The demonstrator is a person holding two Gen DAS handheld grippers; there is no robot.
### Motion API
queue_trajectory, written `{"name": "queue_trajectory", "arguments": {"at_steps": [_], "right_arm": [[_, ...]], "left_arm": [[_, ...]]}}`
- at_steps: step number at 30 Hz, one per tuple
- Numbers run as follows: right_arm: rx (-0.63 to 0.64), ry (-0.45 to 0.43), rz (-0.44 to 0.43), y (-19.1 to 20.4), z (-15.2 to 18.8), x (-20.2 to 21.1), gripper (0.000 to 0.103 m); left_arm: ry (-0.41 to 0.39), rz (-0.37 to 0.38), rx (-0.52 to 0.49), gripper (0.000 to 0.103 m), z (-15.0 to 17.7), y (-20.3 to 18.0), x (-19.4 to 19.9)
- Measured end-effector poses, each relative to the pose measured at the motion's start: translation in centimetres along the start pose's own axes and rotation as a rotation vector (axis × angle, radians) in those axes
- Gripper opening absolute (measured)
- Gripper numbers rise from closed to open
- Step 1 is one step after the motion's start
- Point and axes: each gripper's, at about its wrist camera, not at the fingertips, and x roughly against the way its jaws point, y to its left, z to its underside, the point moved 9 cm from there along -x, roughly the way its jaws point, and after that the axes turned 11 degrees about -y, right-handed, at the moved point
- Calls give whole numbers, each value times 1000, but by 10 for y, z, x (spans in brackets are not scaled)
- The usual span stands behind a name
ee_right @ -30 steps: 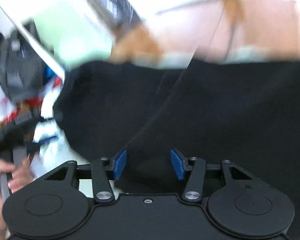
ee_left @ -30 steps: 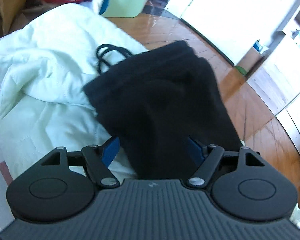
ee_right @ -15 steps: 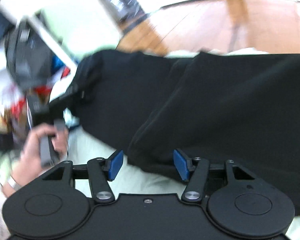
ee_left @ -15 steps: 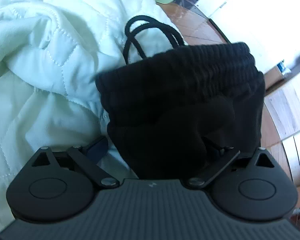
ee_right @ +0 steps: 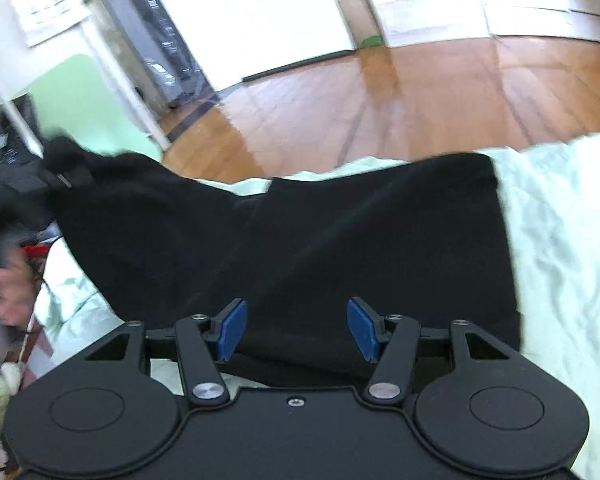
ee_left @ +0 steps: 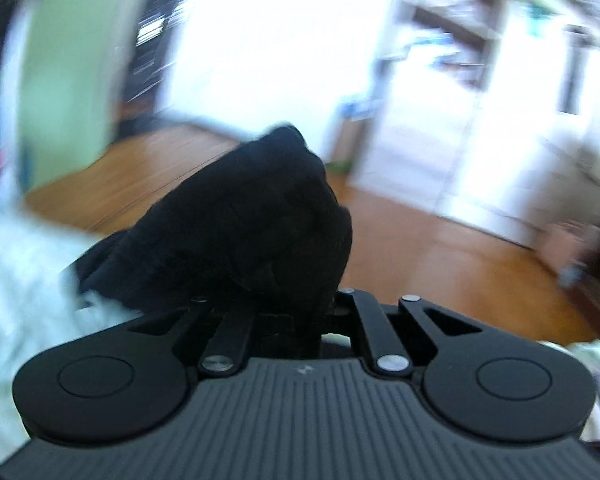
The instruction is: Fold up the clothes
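**Black garment: left end pinched, rest on bed**

Black garment [ee_right: 300, 240] lies spread on the pale quilt [ee_right: 560, 240]. Left gripper [ee_left: 288, 312] fingers clamp a bunched end, raised, likely to carry a fold. Right gripper [ee_right: 296, 328] fingers stand wide over the cloth, not pressing it.

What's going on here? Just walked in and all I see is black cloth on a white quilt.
A person is folding a black garment spread over a white quilt above a wooden floor. The left hand-held gripper is shut on a bunched end of the garment and holds it raised. The right hand-held gripper hangs open over the flat part, its blue pads not pressing on the cloth. The fold is not yet finished.
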Motion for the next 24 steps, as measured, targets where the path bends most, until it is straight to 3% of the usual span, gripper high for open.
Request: {"name": "queue_trajectory", "arguments": {"at_steps": [3,6,7,8,11,12,13,15,16,17,20,22,24], "right_arm": [[-93,-9,56,-28,4,11,62],[-201,-47,115,-61,2,38,62],[-215,-62,116,-64,1,50,62],[-222,-70,113,-66,1,61,62],[-202,-66,143,-72,7,78,62],[-193,-61,172,-76,11,80,62],[-184,-55,201,-80,15,82,62],[-195,-52,228,-85,24,86,62],[-212,-54,219,-85,27,88,62],[-227,-53,205,-85,30,89,62],[-235,-49,176,-82,30,80,62],[-229,-50,149,-75,27,74,62],[-207,-58,121,-66,22,70,62]], "left_arm": [[38,230,-80,7,7,-90,10],[204,388,-93,11,52,-159,6],[280,419,-132,19,79,-176,1],[360,446,-196,28,109,-193,-5],[631,365,-360,31,206,-203,-29],[679,348,-385,31,225,-201,-30],[699,344,-400,31,238,-200,-26],[646,367,-454,37,236,-202,-9],[630,403,-432,48,228,-203,1],[623,447,-389,54,218,-204,10],[605,557,-226,54,189,-196,34],[560,563,-169,54,169,-180,44],[497,515,-111,54,150,-145,45]]}}
